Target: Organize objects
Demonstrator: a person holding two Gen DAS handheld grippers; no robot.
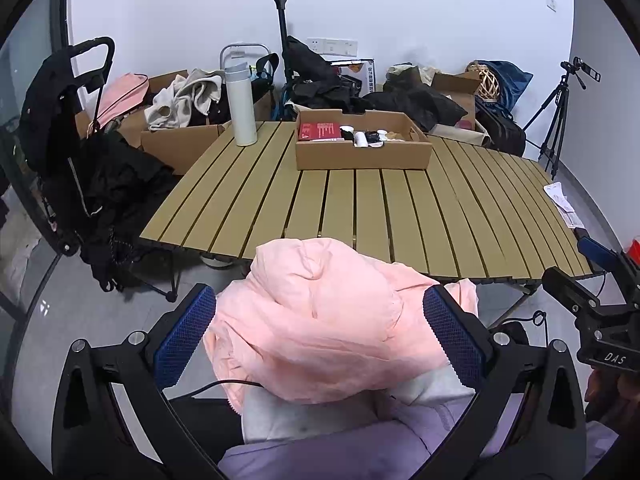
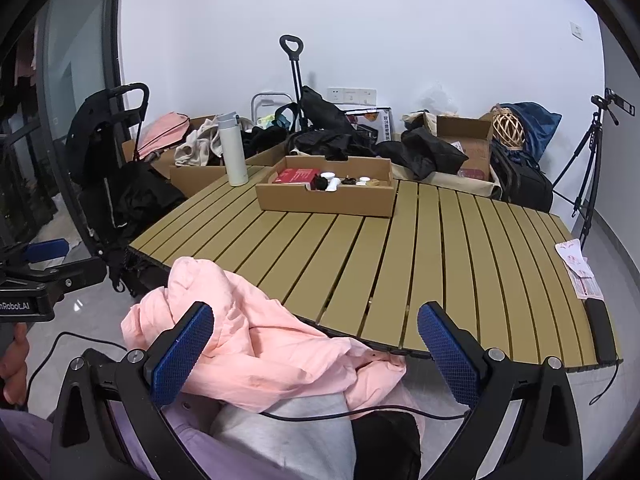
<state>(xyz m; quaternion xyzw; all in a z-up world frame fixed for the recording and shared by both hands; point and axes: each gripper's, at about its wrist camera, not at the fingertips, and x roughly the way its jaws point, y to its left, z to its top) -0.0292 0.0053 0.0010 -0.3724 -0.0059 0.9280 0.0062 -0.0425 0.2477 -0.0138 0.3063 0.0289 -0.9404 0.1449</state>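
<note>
Lying bunched: one pink garment [image 1: 320,320], seemingly.

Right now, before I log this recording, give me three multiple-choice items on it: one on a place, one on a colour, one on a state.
1. Where does the white bottle stand?
A. on the slatted table
B. in the cardboard tray
C. on the floor

2. What colour is the garment in front of the grippers?
A. blue
B. pink
C. green

3. How do the right gripper's jaws stand?
A. clamped on the bottle
B. shut empty
C. open

Answers: 1 A, it stands upright on the slats left of the tray. 2 B, pale pink fabric. 3 C, its pads sit wide apart.
</note>
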